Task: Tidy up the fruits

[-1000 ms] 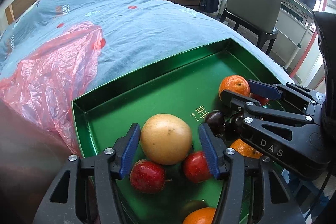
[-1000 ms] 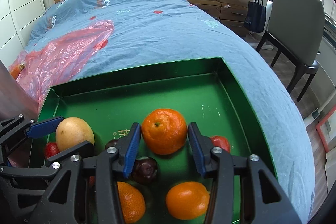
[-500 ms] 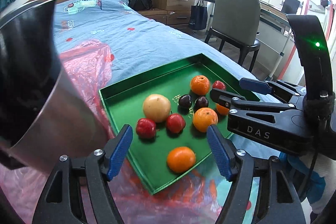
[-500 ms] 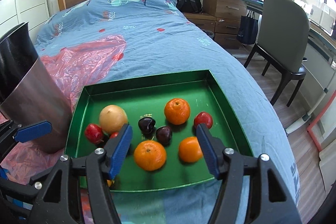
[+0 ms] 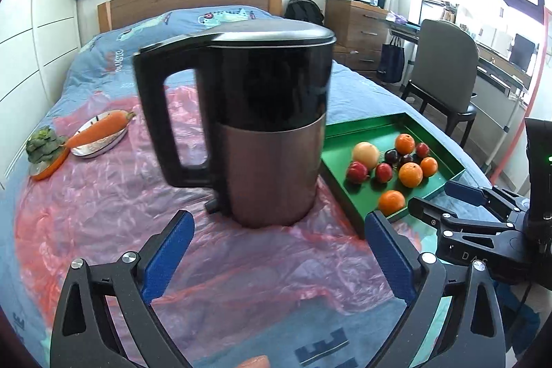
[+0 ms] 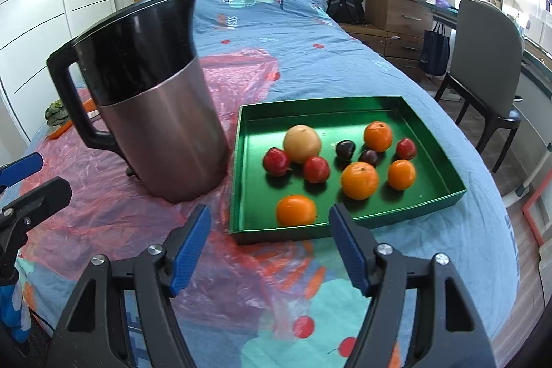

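A green tray lies on the bed and holds several fruits: a pale yellow round fruit, several oranges, three red apples and two dark plums. My right gripper hovers in front of the tray's near edge, its jaws opening, with nothing between them. My left gripper is further left, facing a kettle, its jaws also opening and empty. In the left wrist view the tray is off to the right.
The tall steel and black kettle stands just left of the tray on a red plastic sheet. A carrot on a plate and a green vegetable lie at far left. A chair stands right of the bed.
Both grippers have pulled back and up from the tray and their jaws have widened. The pale fruit and the orange that sat between them now rest in the tray. The kettle came into view.
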